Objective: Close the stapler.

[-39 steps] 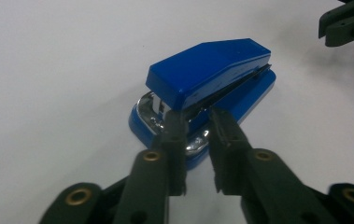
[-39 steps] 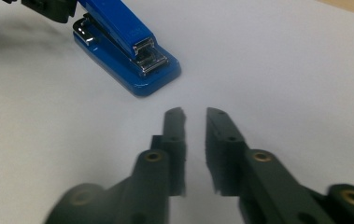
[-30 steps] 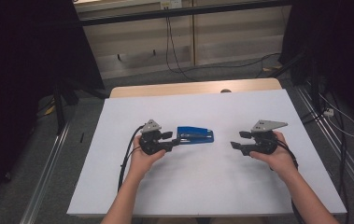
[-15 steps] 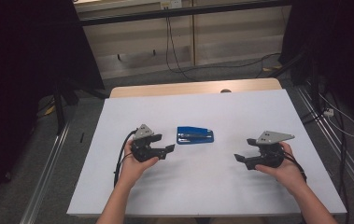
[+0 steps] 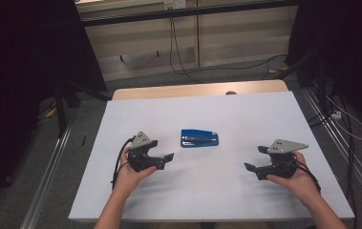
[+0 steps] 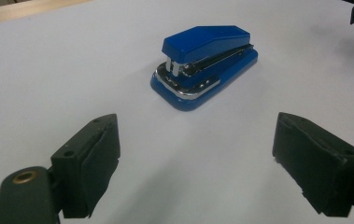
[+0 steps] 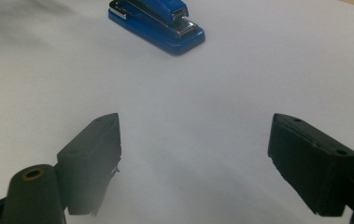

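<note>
White table (image 5: 217, 191) | left gripper (image 5: 165, 160) jaws wide, empty | right gripper (image 5: 254, 159) jaws wide, empty | stapler (image 5: 199, 138) untouched

The white desk (image 5: 207, 119) is evenly and softly lit from above, while the room around its edges falls into deep darkness, black at the far corners. Shadows are faint: a soft smudge under the blue stapler (image 5: 199, 138) and pale grey patches near the desk's front edge. In the left gripper view the stapler's chrome catches a small glint and stays sharp, the black fingers (image 6: 88, 161) slightly soft. The right gripper view looks hazy, greyish toward its lower left, its fingers (image 7: 90, 156) blurred.
</note>
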Motion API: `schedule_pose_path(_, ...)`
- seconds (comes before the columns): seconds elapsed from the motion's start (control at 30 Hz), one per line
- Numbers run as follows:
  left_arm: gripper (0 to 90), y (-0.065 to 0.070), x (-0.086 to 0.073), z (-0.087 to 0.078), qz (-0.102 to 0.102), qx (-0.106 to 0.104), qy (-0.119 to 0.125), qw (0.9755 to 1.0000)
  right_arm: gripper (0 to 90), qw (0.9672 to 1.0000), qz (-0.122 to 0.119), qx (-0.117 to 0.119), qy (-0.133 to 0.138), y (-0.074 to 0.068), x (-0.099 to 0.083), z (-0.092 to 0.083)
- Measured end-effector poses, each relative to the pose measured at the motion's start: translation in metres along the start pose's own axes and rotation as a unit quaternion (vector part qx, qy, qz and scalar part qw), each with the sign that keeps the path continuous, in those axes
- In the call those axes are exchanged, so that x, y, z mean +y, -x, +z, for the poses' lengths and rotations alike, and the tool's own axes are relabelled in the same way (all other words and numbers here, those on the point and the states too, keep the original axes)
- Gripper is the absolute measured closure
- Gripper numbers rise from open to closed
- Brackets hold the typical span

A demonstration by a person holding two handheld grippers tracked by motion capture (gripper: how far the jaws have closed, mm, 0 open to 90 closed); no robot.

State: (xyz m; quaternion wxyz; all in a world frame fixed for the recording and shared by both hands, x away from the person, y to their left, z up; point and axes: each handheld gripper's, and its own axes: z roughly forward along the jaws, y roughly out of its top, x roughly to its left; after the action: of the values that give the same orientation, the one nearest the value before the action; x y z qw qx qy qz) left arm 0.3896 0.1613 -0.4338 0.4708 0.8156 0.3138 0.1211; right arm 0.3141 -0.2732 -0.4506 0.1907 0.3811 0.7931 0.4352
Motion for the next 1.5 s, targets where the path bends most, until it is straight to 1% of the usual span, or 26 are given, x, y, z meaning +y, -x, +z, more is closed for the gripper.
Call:
schedule_pose_path(0.03,14.0,0.0,-0.001,-0.001,0.001,0.001,-0.002,1.0,17.8,1.0,0.0,-0.001,0.0,0.0,-0.001,-0.001)
schedule_pose_path(0.13,12.1,0.0,-0.004,-0.004,0.002,-0.005,-0.002,1.0,17.8,1.0,-0.002,0.001,-0.002,-0.002,-0.004,-0.003)
schedule_pose_path(0.23,11.5,-0.001,-0.006,-0.007,0.005,-0.003,-0.003,1.0,17.8,1.0,-0.004,-0.001,-0.003,-0.003,-0.005,-0.005)
schedule_pose_path(0.37,10.5,-0.002,-0.01,-0.012,-0.001,0.001,-0.002,1.0,17.3,1.0,-0.005,-0.001,-0.001,-0.004,-0.006,-0.008)
schedule_pose_path(0.5,9.8,-0.003,-0.012,-0.019,0.0,0.003,0.003,1.0,17.4,1.0,-0.004,-0.001,-0.002,-0.006,-0.009,-0.011)
schedule_pose_path(0.7,9.7,-0.006,-0.018,-0.028,-0.002,0.007,0.002,1.0,17.2,1.0,-0.004,0.001,-0.002,-0.008,-0.013,-0.014)
schedule_pose_path(1.13,9.7,-0.012,-0.029,-0.047,-0.002,0.018,0.006,0.9998,17.2,0.9999,-0.013,0.003,0.0,-0.011,-0.012,-0.014)
schedule_pose_path(1.2,9.7,-0.013,-0.031,-0.049,-0.005,0.02,0.005,0.9998,17.2,0.9999,-0.013,0.003,0.0,-0.011,-0.012,-0.014)
schedule_pose_path(1.27,9.7,-0.014,-0.033,-0.051,-0.005,0.021,0.001,0.9998,17.1,0.9999,-0.013,0.003,0.001,-0.011,-0.012,-0.014)
schedule_pose_path(1.33,9.8,-0.015,-0.035,-0.053,-0.002,0.023,0.001,0.9997,17.1,0.9999,-0.013,0.004,0.001,-0.011,-0.013,-0.014)
schedule_pose_path(1.43,9.7,-0.017,-0.037,-0.056,-0.007,0.022,0.004,0.9997,17.1,0.9999,-0.014,0.005,0.001,-0.012,-0.013,-0.014)
schedule_pose_path(1.5,9.7,-0.017,-0.038,-0.057,-0.007,0.023,0.002,0.9997,17.1,0.9999,-0.014,0.005,0.003,-0.012,-0.012,-0.014)
